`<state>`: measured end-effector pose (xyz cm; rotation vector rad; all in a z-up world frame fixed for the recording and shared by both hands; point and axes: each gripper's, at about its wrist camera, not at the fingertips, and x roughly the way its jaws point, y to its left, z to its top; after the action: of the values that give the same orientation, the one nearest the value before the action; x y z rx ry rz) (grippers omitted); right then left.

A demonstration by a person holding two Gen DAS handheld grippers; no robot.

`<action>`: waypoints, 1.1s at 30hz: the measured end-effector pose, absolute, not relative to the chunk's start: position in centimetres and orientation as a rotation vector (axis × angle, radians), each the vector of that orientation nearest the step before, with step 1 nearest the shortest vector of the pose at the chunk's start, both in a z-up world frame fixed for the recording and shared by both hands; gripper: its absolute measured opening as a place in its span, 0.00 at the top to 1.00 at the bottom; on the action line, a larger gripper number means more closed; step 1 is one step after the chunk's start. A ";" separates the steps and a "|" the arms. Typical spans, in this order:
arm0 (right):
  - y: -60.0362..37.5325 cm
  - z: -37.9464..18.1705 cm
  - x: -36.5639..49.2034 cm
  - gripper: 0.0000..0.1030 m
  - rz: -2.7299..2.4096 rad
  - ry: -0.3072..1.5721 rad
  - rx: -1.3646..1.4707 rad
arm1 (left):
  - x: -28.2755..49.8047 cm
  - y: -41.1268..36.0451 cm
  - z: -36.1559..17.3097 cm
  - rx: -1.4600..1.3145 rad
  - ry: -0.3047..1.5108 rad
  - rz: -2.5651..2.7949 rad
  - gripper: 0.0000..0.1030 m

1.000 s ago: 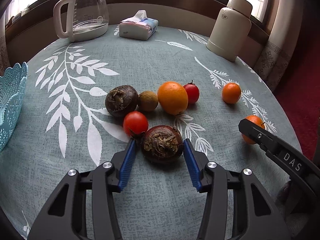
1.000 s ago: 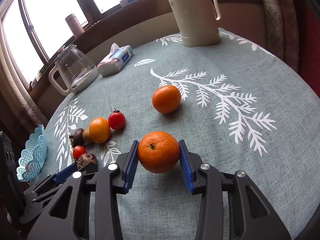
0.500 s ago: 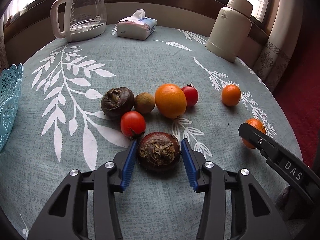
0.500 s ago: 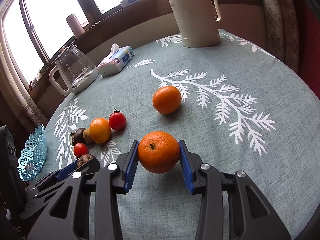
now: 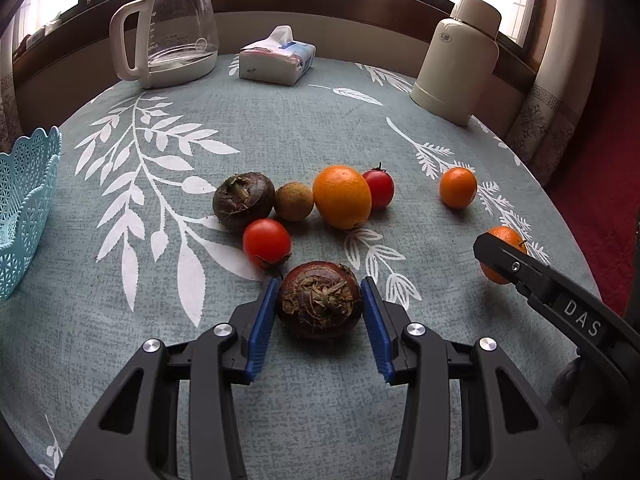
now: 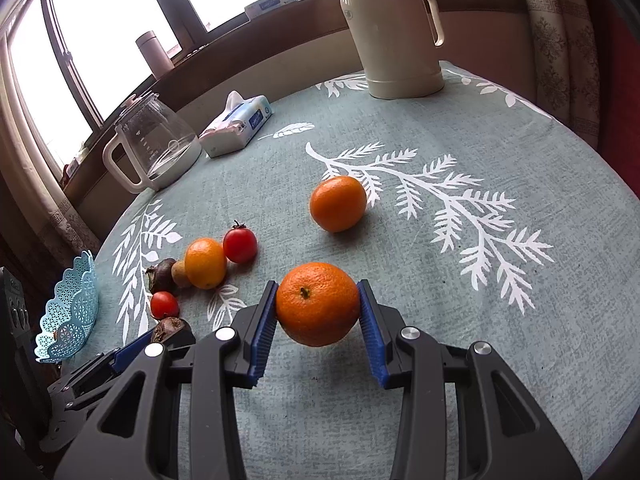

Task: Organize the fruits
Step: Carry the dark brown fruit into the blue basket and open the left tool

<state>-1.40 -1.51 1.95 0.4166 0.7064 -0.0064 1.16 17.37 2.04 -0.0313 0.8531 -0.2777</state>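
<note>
At far left sits the pale blue lattice plastic basket (image 5: 24,204). Lower centre, the left gripper (image 5: 319,300) pinches a dark brown water chestnut (image 5: 319,300); the right gripper (image 6: 318,304) pinches a dimpled orange tangerine (image 6: 318,304), farther from that basket.

A glass carafe (image 5: 176,32) with a white handle is seen at the upper left of the left wrist frame, upright on a grey-green tablecloth (image 5: 280,128) printed with white leaves. A tissue pack (image 5: 276,58) is placed just right of it, at upper centre. A cream thermos (image 5: 458,56) is seen at upper right; windows (image 6: 112,12) are observed behind.
</note>
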 end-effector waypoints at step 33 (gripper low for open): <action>-1.1 2.6 -2.0 0.61 0.023 0.671 0.414 | -1.0 24.8 7.5 -0.059 0.657 -0.056 0.58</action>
<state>-2.00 -1.13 2.58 0.4142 0.6710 0.0225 -1.01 24.82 7.50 -0.0591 0.6567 -0.0555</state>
